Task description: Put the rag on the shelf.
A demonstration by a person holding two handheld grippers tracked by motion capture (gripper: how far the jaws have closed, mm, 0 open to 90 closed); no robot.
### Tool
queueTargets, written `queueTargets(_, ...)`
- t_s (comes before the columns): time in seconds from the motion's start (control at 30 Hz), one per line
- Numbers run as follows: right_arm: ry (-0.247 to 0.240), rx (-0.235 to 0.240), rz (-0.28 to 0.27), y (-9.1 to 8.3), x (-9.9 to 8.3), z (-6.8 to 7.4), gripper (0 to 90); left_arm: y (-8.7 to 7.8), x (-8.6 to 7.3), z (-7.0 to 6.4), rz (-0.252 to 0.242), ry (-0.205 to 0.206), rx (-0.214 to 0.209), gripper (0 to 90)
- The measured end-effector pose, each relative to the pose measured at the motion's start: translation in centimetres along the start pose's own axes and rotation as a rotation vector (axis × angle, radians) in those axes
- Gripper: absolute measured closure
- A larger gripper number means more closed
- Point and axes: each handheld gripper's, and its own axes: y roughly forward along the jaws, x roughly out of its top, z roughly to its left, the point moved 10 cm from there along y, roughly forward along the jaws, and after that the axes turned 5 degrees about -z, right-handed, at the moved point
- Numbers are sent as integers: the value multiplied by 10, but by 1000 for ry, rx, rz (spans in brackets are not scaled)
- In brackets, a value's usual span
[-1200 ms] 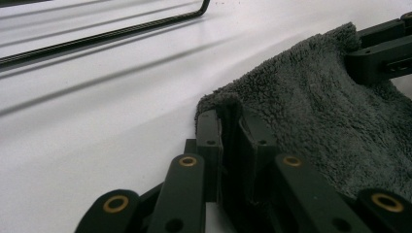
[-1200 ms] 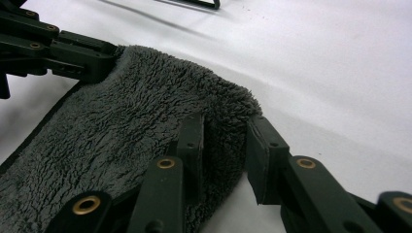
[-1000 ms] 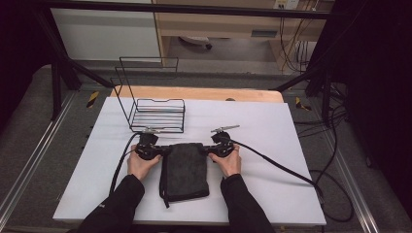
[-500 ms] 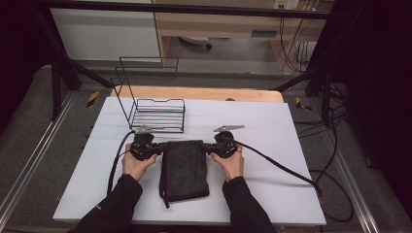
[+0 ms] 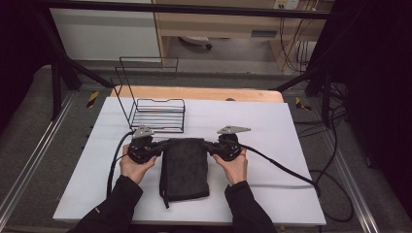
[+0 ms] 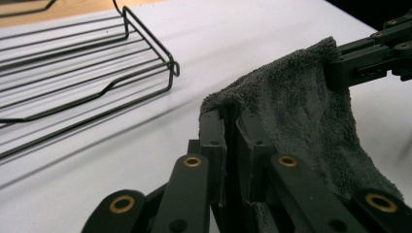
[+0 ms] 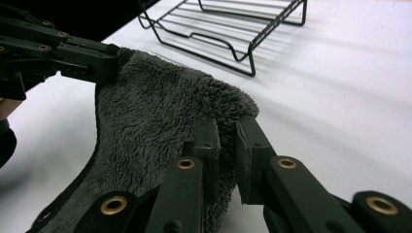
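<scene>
Nearest the person, a folded dark grey towel (image 5: 184, 167) lies on the white surface (image 5: 272, 126), its near end flat and a short loop trailing at the near left corner. The left claw (image 5: 156, 145) pinches the towel's far left corner, jaws pressed together on the plush pile; the right claw (image 5: 212, 145) pinches the far right corner, where a slight gap shows between the jaws. This looks like the lifting step: both far corners are gripped and raised slightly off the surface. The next move likely calls for raising both claws evenly. Beyond stands a black wire rack (image 5: 158, 114), thin-rodded, with a tall back.
</scene>
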Motion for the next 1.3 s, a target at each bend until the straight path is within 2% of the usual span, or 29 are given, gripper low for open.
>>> queueTargets(0.1,-15,-4,-38,-9,7,4,819,-4,5,-3,-25,10,3,825)
queueTargets(0.33,-46,-8,-78,-20,18,12,820,-15,18,-8,-76,32,15,825)
queueTargets(0.7,-99,-13,-166,-39,43,28,822,-36,40,-19,-162,43,1,825)
queueTargets(0.97,-134,-29,-218,-47,58,34,825,-51,54,-24,-224,57,6,826)
queueTargets(1.3,-190,-42,-282,-54,79,46,827,-65,68,-24,-288,62,20,827)
